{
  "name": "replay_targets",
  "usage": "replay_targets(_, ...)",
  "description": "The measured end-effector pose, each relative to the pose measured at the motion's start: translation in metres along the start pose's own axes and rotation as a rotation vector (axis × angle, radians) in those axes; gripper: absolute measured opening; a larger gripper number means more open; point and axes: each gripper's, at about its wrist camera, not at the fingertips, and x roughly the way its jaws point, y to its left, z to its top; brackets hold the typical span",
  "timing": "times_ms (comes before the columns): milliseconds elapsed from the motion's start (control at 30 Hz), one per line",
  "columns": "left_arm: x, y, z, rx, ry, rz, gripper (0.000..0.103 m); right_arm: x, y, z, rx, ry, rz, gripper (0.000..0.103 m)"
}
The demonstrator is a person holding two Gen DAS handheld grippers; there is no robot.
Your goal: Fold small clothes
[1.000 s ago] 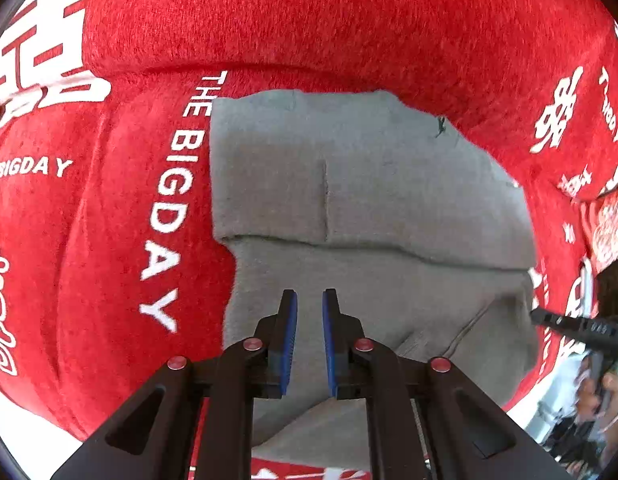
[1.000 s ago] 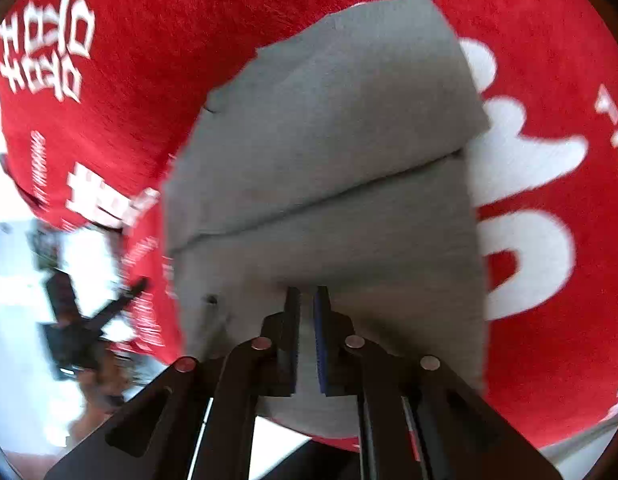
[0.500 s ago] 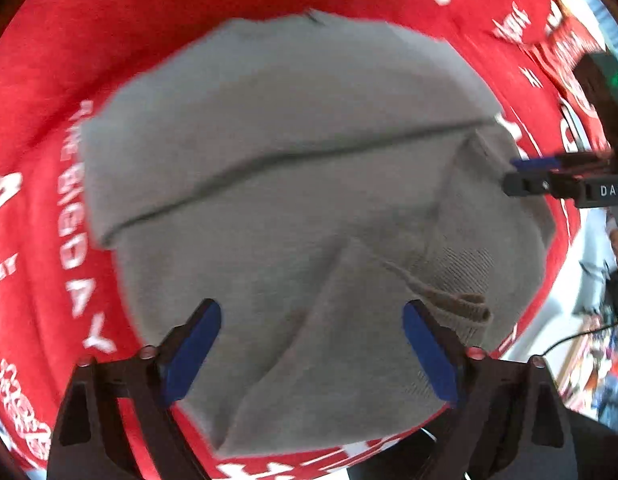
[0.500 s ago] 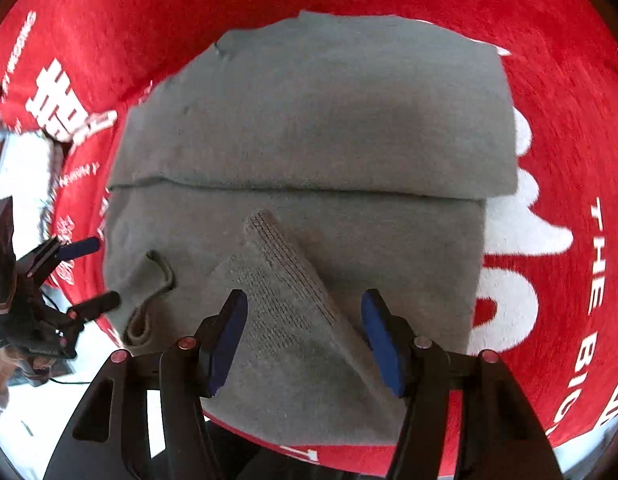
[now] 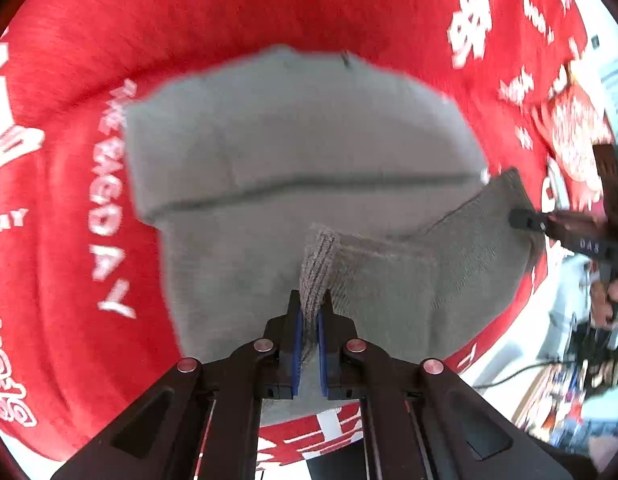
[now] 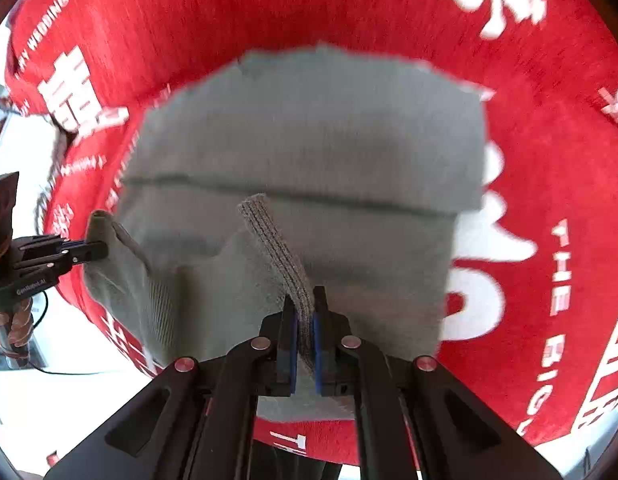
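Note:
A grey knit garment (image 5: 301, 152) lies partly folded on a red cloth with white lettering (image 5: 69, 160). My left gripper (image 5: 307, 316) is shut on the garment's ribbed hem and lifts it off the cloth. My right gripper (image 6: 305, 312) is shut on the ribbed hem (image 6: 277, 248) at the other near corner of the garment (image 6: 309, 136), also raised. Each gripper shows in the other's view: the right one at the right edge (image 5: 521, 218), the left one at the left edge (image 6: 95, 250), both pinching grey fabric.
The red cloth (image 6: 549, 160) covers the surface all round the garment. Its near edge (image 6: 301, 444) drops off just below the grippers. Beyond it lie a pale floor with cables (image 6: 61, 372) and clutter at the far right (image 5: 581, 380).
Half a second ago both grippers were open over the garment's near edge. Both have now shut on the ribbed hem and raised it. The views are blurred with motion.

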Motion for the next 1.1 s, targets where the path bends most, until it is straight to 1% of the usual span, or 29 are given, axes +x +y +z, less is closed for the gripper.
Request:
replay_targets(100, -0.031, 0.008, 0.016, -0.038, -0.085, 0.01, 0.007, -0.036, -0.002, 0.014, 0.01, -0.091, -0.003, 0.006)
replay_targets(133, -0.044, 0.009, 0.024, -0.043, -0.127, 0.02, 0.007, -0.045, -0.004, 0.022, 0.015, -0.11, 0.003, 0.006)
replay_targets(200, -0.056, 0.015, 0.039, -0.048, -0.173, 0.031, 0.007, -0.057, -0.005, 0.039, 0.018, -0.143, 0.011, 0.006)
replay_targets(267, -0.061, 0.018, 0.06, -0.059, -0.216, 0.058, 0.007, -0.064, -0.006, 0.058, -0.004, -0.176, -0.02, 0.006)
replay_targets(333, -0.058, 0.025, 0.082, -0.082, -0.251, 0.077, 0.007, -0.061, -0.006, 0.079, -0.007, -0.198, -0.04, 0.006)
replay_targets(367, -0.055, 0.028, 0.088, -0.088, -0.261, 0.087, 0.007, -0.06, -0.01, 0.09, 0.0, -0.212, -0.036, 0.006)
replay_targets(433, -0.041, 0.032, 0.112, -0.106, -0.287, 0.148, 0.007, -0.051, -0.016, 0.111, 0.02, -0.231, -0.017, 0.006)
replay_targets(500, -0.024, 0.036, 0.126, -0.13, -0.282, 0.162, 0.007, -0.033, -0.026, 0.133, 0.044, -0.228, -0.005, 0.006)
replay_targets(533, -0.008, 0.041, 0.137, -0.154, -0.266, 0.171, 0.007, -0.024, -0.029, 0.14, 0.05, -0.224, -0.008, 0.006)
replay_targets(567, 0.002, 0.043, 0.141, -0.164, -0.257, 0.176, 0.007, -0.011, -0.034, 0.149, 0.057, -0.213, -0.012, 0.006)
replay_targets(633, 0.032, 0.051, 0.157, -0.194, -0.222, 0.204, 0.007, 0.02, -0.046, 0.165, 0.081, -0.177, -0.018, 0.006)
replay_targets(767, 0.077, 0.064, 0.175, -0.25, -0.177, 0.247, 0.007, 0.07, -0.067, 0.184, 0.115, -0.126, -0.043, 0.006)
replay_targets(933, 0.12, 0.076, 0.18, -0.284, -0.106, 0.32, 0.007, 0.117, -0.091, 0.189, 0.195, -0.071, -0.03, 0.006)
replay_targets(1033, 0.125, 0.078, 0.18, -0.302, -0.102, 0.352, 0.008, 0.124, -0.095, 0.186, 0.213, -0.079, -0.014, 0.008)
replay_targets(1067, 0.125, 0.079, 0.181, -0.307, -0.098, 0.353, 0.011, 0.123, -0.097, 0.186, 0.221, -0.076, -0.01, 0.012)
replay_targets(1100, 0.124, 0.081, 0.182, -0.318, -0.09, 0.364, 0.013, 0.121, -0.099, 0.186, 0.225, -0.073, -0.015, 0.021)
